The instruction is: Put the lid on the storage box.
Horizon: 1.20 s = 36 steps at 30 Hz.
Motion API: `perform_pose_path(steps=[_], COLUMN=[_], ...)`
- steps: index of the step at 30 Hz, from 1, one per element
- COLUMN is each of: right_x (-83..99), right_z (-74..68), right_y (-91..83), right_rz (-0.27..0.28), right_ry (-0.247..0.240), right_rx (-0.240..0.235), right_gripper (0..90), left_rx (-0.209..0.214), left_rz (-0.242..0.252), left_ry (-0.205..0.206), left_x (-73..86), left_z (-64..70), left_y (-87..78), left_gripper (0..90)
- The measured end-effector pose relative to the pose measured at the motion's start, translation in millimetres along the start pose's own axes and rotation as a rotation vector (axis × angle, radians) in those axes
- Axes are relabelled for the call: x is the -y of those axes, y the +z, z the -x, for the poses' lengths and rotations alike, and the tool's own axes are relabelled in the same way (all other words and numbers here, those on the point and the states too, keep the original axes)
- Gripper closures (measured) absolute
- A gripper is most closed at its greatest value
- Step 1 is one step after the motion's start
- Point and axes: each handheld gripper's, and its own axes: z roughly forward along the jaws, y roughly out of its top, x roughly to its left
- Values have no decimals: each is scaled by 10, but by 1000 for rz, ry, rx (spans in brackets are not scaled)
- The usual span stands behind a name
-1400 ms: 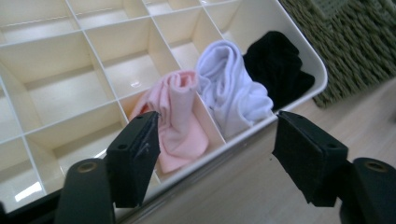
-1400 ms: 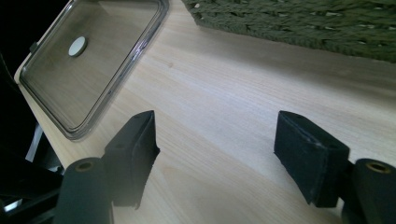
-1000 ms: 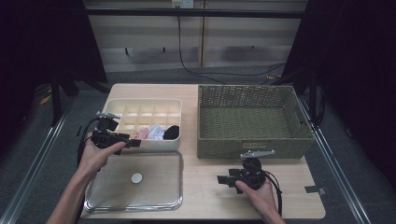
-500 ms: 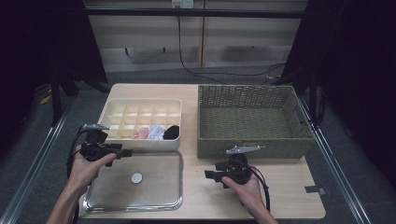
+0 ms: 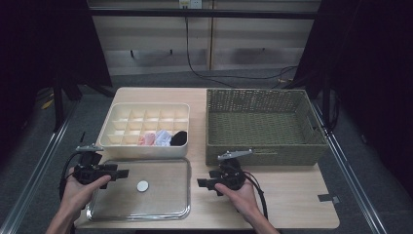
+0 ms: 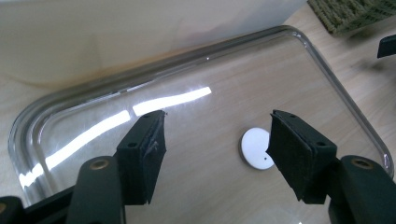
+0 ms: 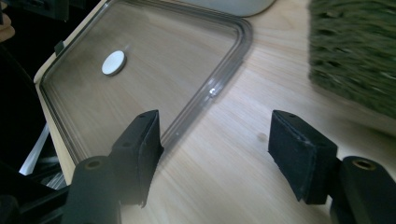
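Both claws gaping, empty: left claw at clear lid lower left, right claw beside its right rim. Likely approach step; next, close on rims, lift toward divided box.

The clear plastic lid, rectangular with rounded corners and a small white round disc at its middle, lies flat on the near left part of the wooden table.

text: none legible | labels: none | brands: none | numbers: none | signs: none
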Motion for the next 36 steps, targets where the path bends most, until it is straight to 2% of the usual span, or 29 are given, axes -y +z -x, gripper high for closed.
perform_pose_path(steps=[6,8,10,13,16,19,27,33,36], right_x=[-54,-66,-75,-87,-114,-145,-164,-168,-174], right_z=[-48,-62,-73,-66,-64,-62,-85,-82,-78], right_y=[145,192,236,292,326,342,445,513,537], right_rz=[-6,-7,-8,1,5,20,-4,-15,-19], right_ry=[0,-4,1,13,34,50,60,76,89], right_rx=[-20,-23,-23,-33,-29,-29,-18,-14,-12], right_gripper=[324,321,313,297,283,267,261,272,270], left_rx=[-5,-5,-27,-13,-34,-37,-56,-60,-60], left_rz=[28,2,26,16,25,25,28,29,27], left_ry=[-39,-51,-63,-78,-91,-113,-144,-145,-167], left_x=[99,140,186,213,242,271,351,388,408], left_z=[-76,-130,-164,-219,-247,-299,-435,-502,-536], left_y=[-37,-16,-20,-37,-48,-50,-118,-163,-151], left_gripper=[345,336,334,326,324,313,301,292,284])
